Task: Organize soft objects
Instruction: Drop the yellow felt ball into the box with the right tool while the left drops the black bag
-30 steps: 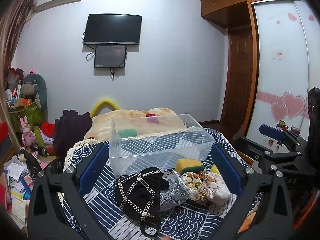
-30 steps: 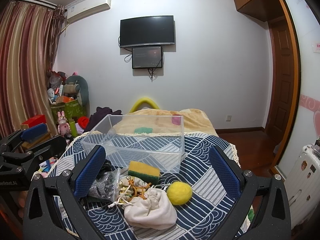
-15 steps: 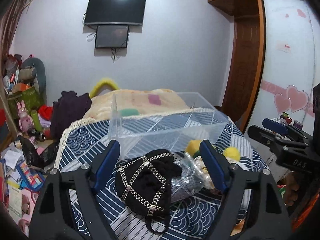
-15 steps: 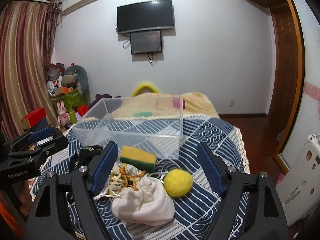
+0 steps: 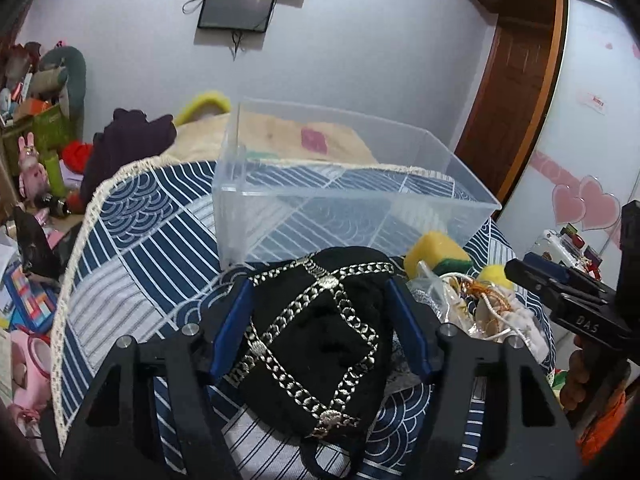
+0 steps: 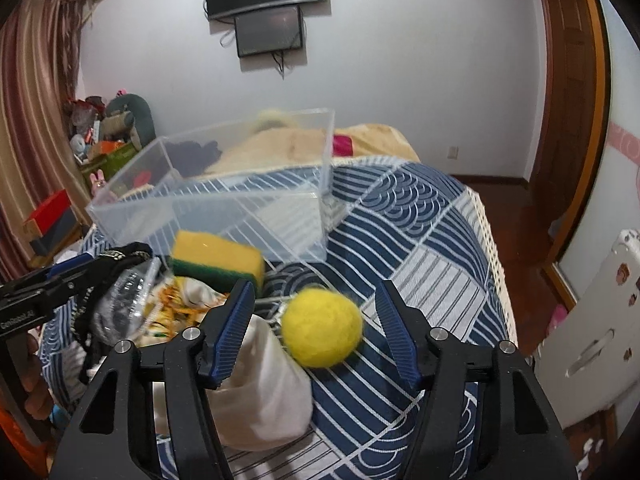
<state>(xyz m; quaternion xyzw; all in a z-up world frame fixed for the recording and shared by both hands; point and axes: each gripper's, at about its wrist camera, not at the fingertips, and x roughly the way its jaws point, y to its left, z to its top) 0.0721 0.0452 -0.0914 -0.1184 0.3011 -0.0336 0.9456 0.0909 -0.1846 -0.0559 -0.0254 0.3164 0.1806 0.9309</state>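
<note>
A black pouch with silver chain trim lies on the blue patterned table cloth. My left gripper straddles it, both blue pads touching its sides. A yellow felt ball lies between the open jaws of my right gripper, apart from both pads. A clear plastic bin stands empty behind; it also shows in the right wrist view. A yellow-green sponge, a white drawstring bag and a clear plastic bag lie in a pile.
The table's lace-edged rim drops off at left. A bed with a beige blanket sits behind the bin. Cluttered toys and boxes fill the far left floor. A wooden door is at right.
Both grippers have moved forward and down and narrowed. The left one now brackets the black pouch. The right one now brackets the yellow ball.
</note>
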